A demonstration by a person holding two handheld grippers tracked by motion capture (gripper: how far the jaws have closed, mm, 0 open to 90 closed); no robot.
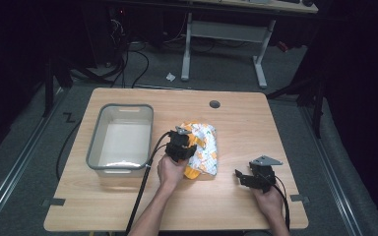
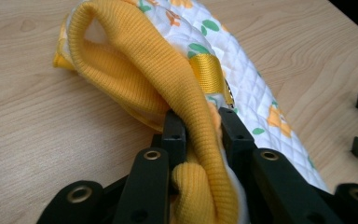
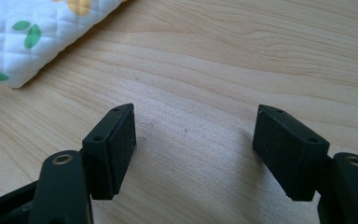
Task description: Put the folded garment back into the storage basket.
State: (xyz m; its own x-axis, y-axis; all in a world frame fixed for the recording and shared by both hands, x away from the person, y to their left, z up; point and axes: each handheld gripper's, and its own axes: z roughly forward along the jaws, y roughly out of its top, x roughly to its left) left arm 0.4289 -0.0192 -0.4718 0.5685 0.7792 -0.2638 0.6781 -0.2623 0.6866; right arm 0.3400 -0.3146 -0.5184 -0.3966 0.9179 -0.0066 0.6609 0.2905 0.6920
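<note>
Gripping the ribbed yellow knit cuff of a quilted white garment printed with orange flowers and green leaves (image 2: 242,60), the left gripper (image 2: 200,130) has its black jaws pinched tight on the fabric, a fold of the yellow rib bulging between them. The garment lies bunched near the middle of the light wooden table (image 1: 128,206), just right of an empty grey rectangular plastic tub (image 1: 121,139), and in the high view the left gripper (image 1: 179,145) sits over the garment's near edge. The right gripper (image 3: 196,140) rests low over bare wood to the garment's right, its two pads standing well apart with nothing between them; the high view shows the right gripper (image 1: 256,177) clear of the cloth.

The step in hand looks like the pick-up: the cuff is secured and the cloth is ready to be lifted. The next move would likely call for raising the garment clear of the table and carrying it left over the tub's rim, with the free gripper perhaps catching the trailing end so it does not drag.

A shiny yellow ribbon loop (image 2: 209,70) is sewn at the cuff; no brand, label or lettering can be read anywhere.
</note>
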